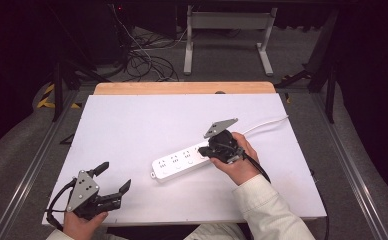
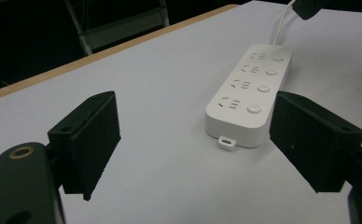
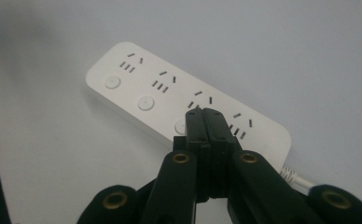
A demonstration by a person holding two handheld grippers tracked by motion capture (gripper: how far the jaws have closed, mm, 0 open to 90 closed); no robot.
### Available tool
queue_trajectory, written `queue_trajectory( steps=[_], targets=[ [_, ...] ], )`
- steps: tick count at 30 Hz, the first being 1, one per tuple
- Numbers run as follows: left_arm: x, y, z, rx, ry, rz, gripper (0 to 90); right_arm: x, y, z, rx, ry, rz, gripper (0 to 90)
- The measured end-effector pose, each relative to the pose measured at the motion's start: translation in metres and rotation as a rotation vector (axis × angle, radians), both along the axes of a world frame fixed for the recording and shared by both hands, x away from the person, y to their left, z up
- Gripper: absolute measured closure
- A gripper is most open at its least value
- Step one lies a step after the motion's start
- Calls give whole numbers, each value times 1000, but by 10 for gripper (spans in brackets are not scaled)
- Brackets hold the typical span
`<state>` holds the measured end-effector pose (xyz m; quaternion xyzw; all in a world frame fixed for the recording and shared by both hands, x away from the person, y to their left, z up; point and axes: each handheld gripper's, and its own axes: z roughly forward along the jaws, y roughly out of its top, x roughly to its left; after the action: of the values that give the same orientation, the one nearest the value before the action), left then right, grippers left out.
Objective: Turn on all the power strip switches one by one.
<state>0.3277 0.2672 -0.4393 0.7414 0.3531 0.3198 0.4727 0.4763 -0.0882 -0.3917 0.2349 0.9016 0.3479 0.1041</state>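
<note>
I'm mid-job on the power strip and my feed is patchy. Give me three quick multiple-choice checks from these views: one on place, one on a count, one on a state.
1. Where on the power strip is the right gripper?
A. over its cable end
B. over its free end
C. off the strip

2. How many round buttons does the strip have?
A. two
B. four
C. six

3. How do the jaws of the left gripper stand?
A. pressed together
C. closed on the cable
B. wide apart, empty

Key: 1 A, the high view shows it beside the cable; 2 B, the left gripper view shows four; 3 B, bare table shows between them.
</note>
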Motion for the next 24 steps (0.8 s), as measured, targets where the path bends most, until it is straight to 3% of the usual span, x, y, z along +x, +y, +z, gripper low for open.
queue_trajectory(
  steps=[12, 15, 24],
  targets=[
    [0, 0, 0, 3, 3, 2, 167, 24, 14, -24, -110, 57, -55, 900],
    [0, 0, 0, 3, 3, 3, 168, 27, 15, -29, -110, 64, -78, 900],
    [0, 0, 0, 6, 2, 5, 168, 32, 17, -37, -140, 85, -66, 900]
  ],
)
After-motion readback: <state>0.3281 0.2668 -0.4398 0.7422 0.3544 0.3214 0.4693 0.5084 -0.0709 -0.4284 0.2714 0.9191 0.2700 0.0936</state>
